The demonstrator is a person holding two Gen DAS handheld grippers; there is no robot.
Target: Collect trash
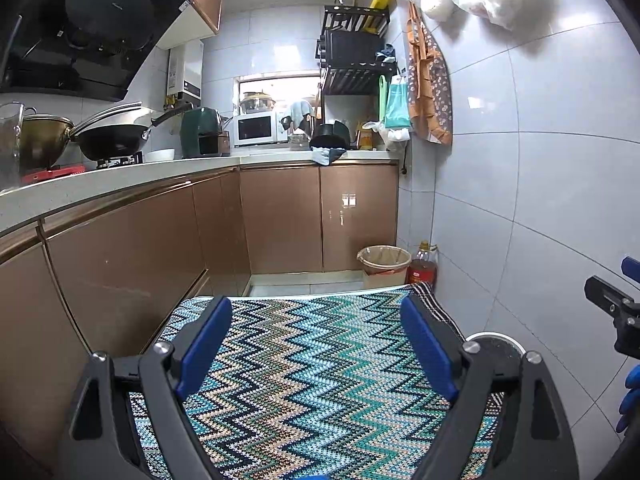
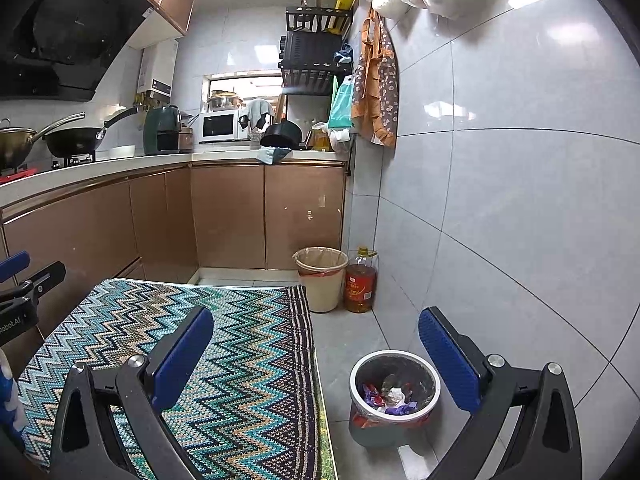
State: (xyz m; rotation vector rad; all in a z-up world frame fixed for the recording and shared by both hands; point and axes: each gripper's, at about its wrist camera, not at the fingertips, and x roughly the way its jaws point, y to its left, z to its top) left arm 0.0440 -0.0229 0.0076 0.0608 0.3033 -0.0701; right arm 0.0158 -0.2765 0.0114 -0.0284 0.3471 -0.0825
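Your left gripper (image 1: 316,344) is held over the table (image 1: 304,392) with the zigzag cloth, its blue fingers (image 1: 206,344) wide apart and holding nothing; your right gripper (image 2: 316,364) is also released and empty, one finger over the cloth edge and the other over the floor; between them, on the floor just beside the table, stands the small bin (image 2: 394,394) with the trash (image 2: 390,398) already inside, paper and coloured wrappers; further away, near the cabinets (image 2: 264,216), a bigger bin (image 2: 322,278) stands beside an oil bottle (image 2: 361,282).
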